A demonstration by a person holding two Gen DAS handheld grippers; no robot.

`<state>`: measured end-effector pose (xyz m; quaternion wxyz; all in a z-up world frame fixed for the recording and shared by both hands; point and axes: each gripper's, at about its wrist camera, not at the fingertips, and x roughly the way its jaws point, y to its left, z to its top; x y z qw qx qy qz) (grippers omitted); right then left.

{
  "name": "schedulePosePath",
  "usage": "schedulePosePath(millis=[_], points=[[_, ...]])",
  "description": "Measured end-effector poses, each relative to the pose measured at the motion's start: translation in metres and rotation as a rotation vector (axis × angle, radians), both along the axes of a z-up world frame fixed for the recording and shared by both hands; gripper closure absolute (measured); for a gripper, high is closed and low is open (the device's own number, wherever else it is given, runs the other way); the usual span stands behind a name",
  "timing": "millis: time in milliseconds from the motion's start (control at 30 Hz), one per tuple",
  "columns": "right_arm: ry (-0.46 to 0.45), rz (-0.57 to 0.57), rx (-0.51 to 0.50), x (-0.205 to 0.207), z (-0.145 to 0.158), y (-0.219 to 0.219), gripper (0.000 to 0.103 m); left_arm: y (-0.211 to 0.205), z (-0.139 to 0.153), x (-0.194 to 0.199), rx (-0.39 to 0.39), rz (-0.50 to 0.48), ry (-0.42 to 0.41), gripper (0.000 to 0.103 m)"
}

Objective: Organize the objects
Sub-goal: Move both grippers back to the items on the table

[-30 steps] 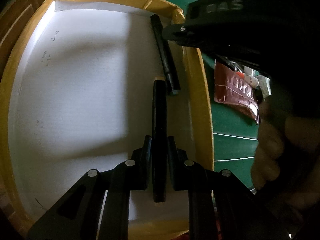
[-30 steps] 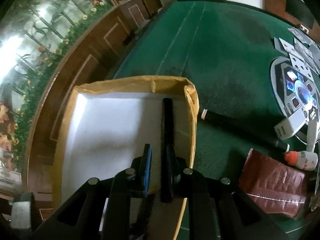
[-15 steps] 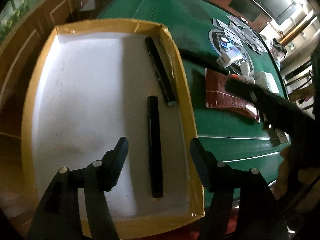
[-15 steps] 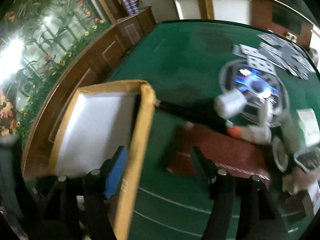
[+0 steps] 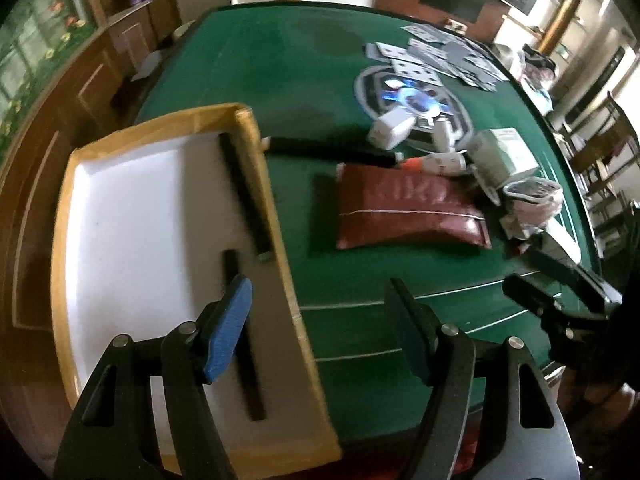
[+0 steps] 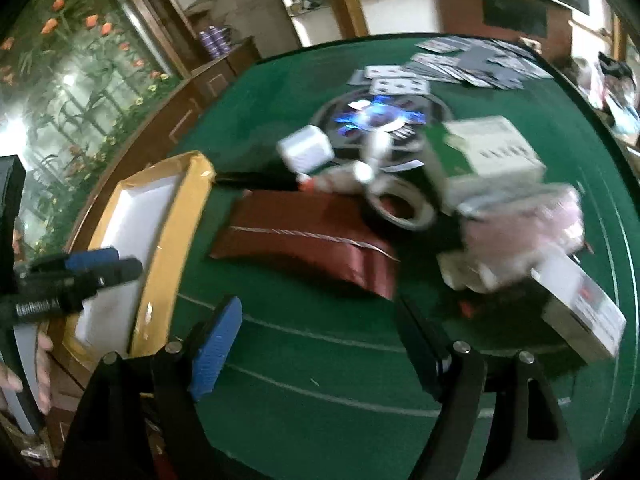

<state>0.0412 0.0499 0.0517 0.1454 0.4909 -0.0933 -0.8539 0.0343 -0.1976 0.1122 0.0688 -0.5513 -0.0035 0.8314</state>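
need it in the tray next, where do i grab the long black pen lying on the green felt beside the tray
Grip the long black pen mid-shaft from above, jaws across its width. It lies flat, with bare green felt on its far side; the dark red pouch crowds its near side.

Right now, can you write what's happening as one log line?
left gripper: opening, empty | right gripper: opening, empty | tray: two black pens | table: red pouch waiting

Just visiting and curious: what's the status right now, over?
Left gripper and right gripper both opening, nothing between them. Two black sticks lie in the yellow tray. Third stick and red pouch wait on the felt. Path clear.
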Motion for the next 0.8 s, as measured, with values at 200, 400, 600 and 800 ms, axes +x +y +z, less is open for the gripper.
schedulePosePath(millis=[200,400,600,800], points=[[-0.035,-0.077,-0.039,0.018,-0.004,0.044,0.02,0.034,0.003,-0.027,-0.011,-0.155,-0.009,0.034],[-0.017,-0.137,-0.031,0.029,0.004,0.071,0.017,0.08,-0.01,-0.067,-0.049,-0.31,-0.035,0.034],[-0.028,-0.16,-0.017,0.037,0.004,0.083,0.017,0.115,-0.032,-0.115,-0.075,-0.392,-0.04,0.034],[-0.036,-0.156,-0.003,0.044,0.002,0.084,0.017,0.108,-0.067,-0.14,-0.007,-0.378,-0.127,0.034]])
